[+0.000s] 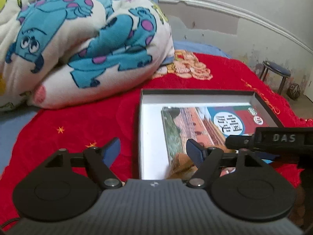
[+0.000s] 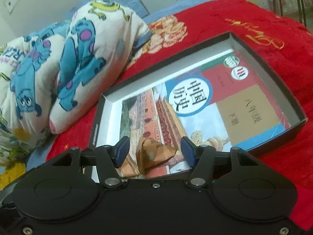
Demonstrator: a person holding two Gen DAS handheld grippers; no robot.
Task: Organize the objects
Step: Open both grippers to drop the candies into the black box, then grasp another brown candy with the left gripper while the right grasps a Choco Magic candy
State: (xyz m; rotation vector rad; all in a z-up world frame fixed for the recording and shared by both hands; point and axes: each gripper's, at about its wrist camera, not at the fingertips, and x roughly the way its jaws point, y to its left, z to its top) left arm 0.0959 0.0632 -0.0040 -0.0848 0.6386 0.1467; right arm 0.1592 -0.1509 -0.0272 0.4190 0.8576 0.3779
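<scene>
Your left gripper sits low and level, its two blue-padded fingers spread wide apart with nothing between them. Your right gripper is tilted slightly downward, its jaws likewise wide apart; neither blue pad touches anything. In the left wrist view, the right gripper's black body comes in from the right edge, just beside and a little ahead of your left gripper's right finger.
</scene>
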